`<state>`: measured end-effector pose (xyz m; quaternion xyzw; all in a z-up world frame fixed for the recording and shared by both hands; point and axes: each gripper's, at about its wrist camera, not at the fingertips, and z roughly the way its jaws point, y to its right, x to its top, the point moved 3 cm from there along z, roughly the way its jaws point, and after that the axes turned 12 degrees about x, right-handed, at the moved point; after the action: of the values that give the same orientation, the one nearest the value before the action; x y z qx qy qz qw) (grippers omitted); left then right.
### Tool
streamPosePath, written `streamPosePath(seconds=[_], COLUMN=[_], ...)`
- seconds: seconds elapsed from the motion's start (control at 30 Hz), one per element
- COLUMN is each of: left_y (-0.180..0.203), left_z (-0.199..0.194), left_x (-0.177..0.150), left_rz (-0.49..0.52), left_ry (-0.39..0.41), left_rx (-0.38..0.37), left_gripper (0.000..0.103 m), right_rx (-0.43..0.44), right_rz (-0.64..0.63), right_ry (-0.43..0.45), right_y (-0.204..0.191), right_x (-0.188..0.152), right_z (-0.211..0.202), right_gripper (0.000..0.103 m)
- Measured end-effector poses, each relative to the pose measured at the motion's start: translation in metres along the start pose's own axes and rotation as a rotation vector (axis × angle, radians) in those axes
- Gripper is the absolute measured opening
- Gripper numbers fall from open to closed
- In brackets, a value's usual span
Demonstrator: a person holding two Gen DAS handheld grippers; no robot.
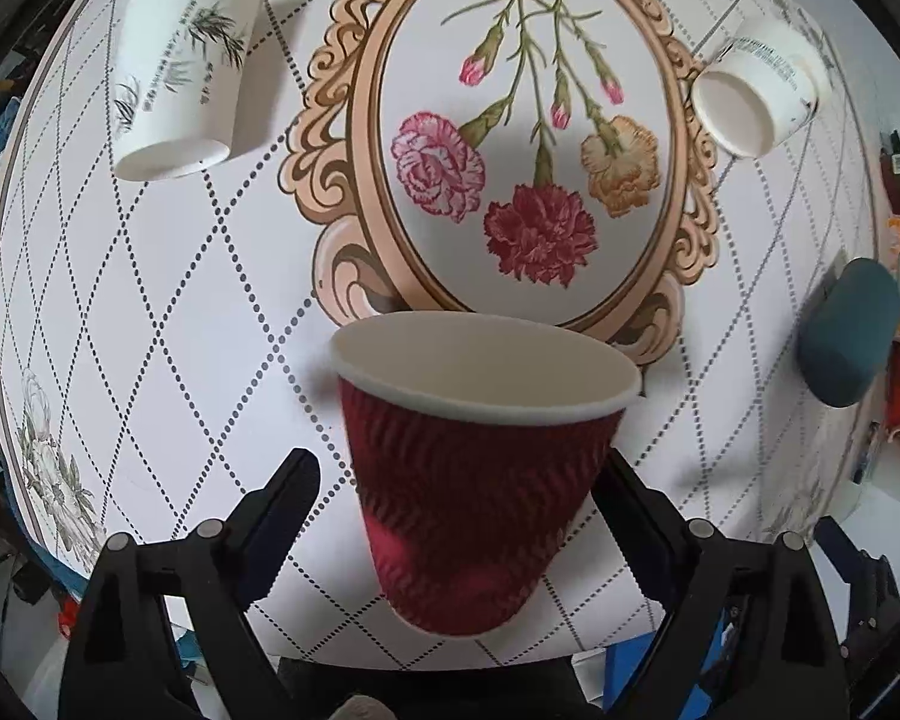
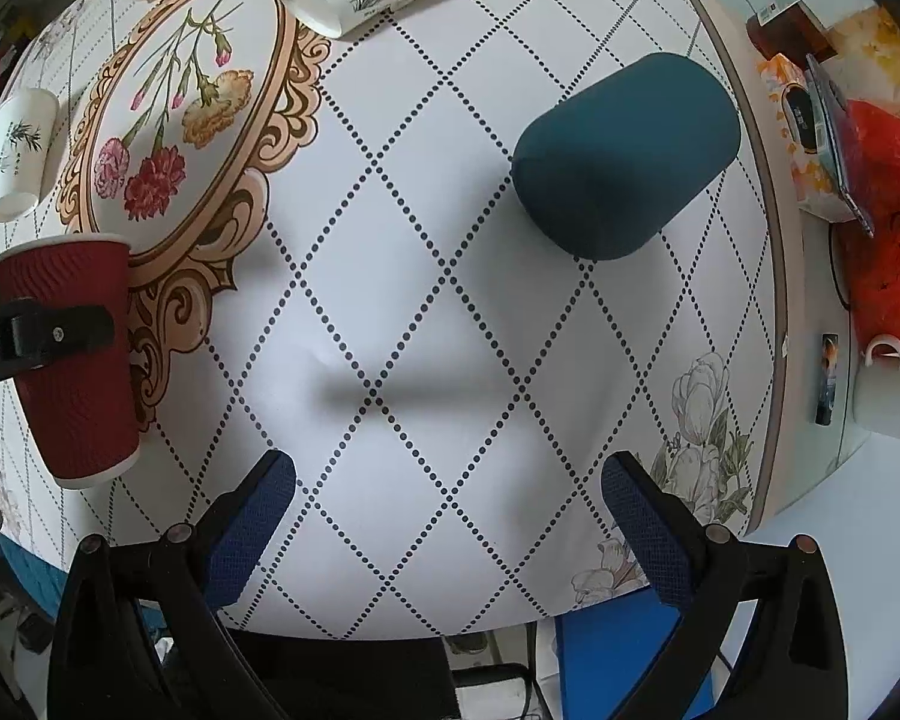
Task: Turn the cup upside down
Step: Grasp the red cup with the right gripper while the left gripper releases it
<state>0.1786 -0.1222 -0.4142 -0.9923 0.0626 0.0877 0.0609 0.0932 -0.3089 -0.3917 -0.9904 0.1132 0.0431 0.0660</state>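
Observation:
A dark red ribbed paper cup [image 1: 474,480] with a white rim stands upright, mouth up, between the fingers of my left gripper [image 1: 456,498]. The jaws stand wide; the right finger [image 1: 636,516] is at the cup's side and the left finger [image 1: 276,516] is apart from it. In the right wrist view the red cup [image 2: 72,360] is at the far left with a left finger [image 2: 42,330] across its side. My right gripper [image 2: 450,498] is open and empty above the tablecloth [image 2: 420,312].
A white bamboo-print cup [image 1: 180,66] stands upside down at the back left. Another white cup [image 1: 756,96] lies on its side at the back right. A teal cup [image 2: 624,156] stands upside down. A white mug [image 2: 888,390], boxes and a red bag sit beyond the table's right edge.

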Motion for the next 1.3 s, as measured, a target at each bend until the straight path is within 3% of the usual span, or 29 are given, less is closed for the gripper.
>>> streamPosePath(seconds=[0.37, 0.57, 0.7, 0.87, 1.03, 1.3], left_y=[-0.022, -0.058, -0.089, -0.127, -0.148, -0.157], left_z=[-0.072, -0.100, -0.091, -0.067, -0.059, -0.063], left_x=[-0.012, -0.040, -0.057, -0.069, -0.077, -0.078], left_rz=[-0.012, -0.038, -0.073, -0.147, -0.197, -0.192], left_ry=[0.115, 0.207, 0.225, 0.175, 0.156, 0.183], left_rx=[-0.028, 0.070, 0.143, 0.186, 0.185, 0.177], left_gripper=[0.092, 0.092, 0.092, 0.092, 0.092, 0.092], right_rx=[0.072, 0.206, 0.306, 0.395, 0.404, 0.348], right_rz=[0.009, 0.017, 0.008, 0.008, -0.010, -0.053], right_ry=[0.031, 0.062, 0.053, 0.035, 0.004, 0.001], right_y=[-0.014, -0.033, -0.063, -0.101, -0.126, -0.136], right_x=[-0.005, -0.009, -0.003, 0.005, 0.011, 0.006], right_z=[-0.030, -0.050, -0.051, -0.042, -0.034, -0.038], right_gripper=[0.103, 0.103, 0.103, 0.099, 0.083, 0.083])
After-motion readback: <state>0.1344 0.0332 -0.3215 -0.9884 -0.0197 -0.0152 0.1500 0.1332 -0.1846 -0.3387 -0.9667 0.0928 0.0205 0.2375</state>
